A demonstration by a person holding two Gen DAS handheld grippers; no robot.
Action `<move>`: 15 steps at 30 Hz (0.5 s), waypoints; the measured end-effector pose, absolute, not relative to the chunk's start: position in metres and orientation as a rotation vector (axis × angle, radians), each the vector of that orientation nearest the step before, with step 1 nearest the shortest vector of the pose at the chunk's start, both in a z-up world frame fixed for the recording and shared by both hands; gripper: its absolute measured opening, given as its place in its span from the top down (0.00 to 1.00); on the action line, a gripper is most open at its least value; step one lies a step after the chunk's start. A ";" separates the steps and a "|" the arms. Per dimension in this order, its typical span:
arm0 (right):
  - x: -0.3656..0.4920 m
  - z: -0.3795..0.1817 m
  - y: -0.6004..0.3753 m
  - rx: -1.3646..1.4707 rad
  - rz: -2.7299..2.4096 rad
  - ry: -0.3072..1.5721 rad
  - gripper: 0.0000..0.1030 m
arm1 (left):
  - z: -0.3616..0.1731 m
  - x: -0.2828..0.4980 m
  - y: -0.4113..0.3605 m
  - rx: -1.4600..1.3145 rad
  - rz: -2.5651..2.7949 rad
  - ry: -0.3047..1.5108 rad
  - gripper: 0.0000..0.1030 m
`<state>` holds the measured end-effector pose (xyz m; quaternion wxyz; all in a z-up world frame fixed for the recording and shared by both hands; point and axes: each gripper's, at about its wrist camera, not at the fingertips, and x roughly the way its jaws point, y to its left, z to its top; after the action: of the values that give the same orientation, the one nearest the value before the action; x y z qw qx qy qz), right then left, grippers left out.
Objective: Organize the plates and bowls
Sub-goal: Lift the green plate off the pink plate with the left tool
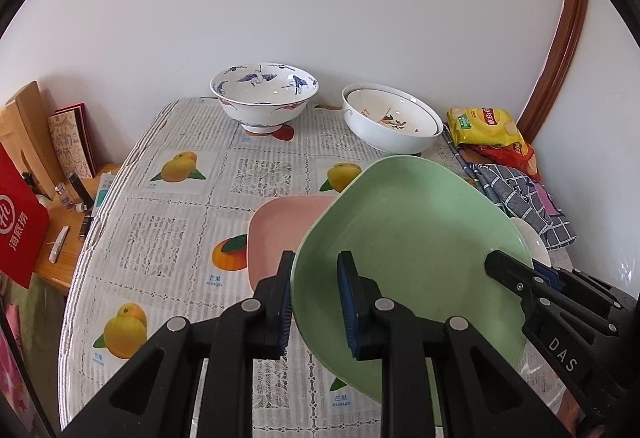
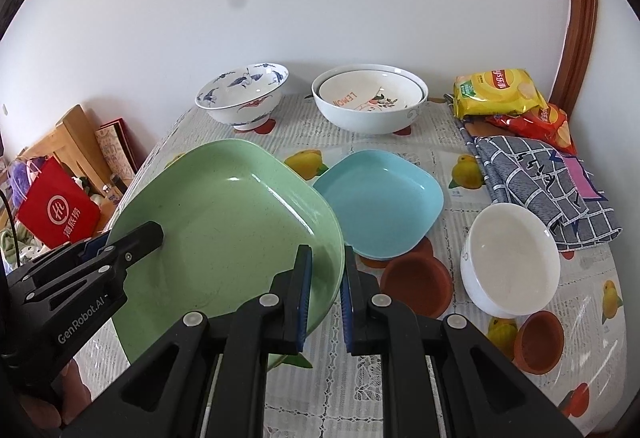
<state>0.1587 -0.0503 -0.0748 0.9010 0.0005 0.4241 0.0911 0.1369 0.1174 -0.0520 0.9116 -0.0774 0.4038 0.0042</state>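
Green and speckled, the green plate [image 1: 404, 238] fills the lower right of the left wrist view, tilted and lifted off the bench [image 1: 168, 238]. The left hand-held gripper [image 1: 314, 304] is clamped narrowly on the plate's near-left rim, one pad outside and one inside. At the far right of the frame the right hand-held gripper [image 1: 516, 270] bites the opposite rim. A pink plate [image 1: 276, 234] lies flat on the cloth, partly hidden behind the green one — probably the stack it is headed for. Two large bowls, a crane-pattern bowl [image 1: 264, 94] and nested white bowls [image 1: 390, 118], stand at the back by the wall.

From the right wrist view the green plate sits left of centre, its lower right rim pinched between the right hand-held gripper's closed jaws, while the left one holds the edge at the lower left. A blue plate [image 2: 380, 204] rests on the cloth just beyond, its edge hidden behind the green rim, with a small white bowl [image 2: 510, 262] at the right.

Both grips are thin bites on a smooth rim — if the two hands drift apart or twist unevenly, the plate could slip free and drop, or its far edge could knock the blue plate.
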 end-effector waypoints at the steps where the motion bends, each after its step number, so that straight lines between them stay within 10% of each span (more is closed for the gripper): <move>1: 0.160 -0.076 -0.049 0.000 0.191 0.881 0.87 | -0.054 0.137 0.119 -0.161 0.012 0.836 0.80; 15: 0.172 -0.100 -0.033 -0.016 0.209 0.925 0.87 | -0.082 0.146 0.135 -0.185 0.034 0.888 0.80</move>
<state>0.1722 -0.0330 -0.1004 0.8896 -0.0079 0.4453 0.1008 0.1462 0.1354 -0.0815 0.8987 -0.0894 0.4291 0.0163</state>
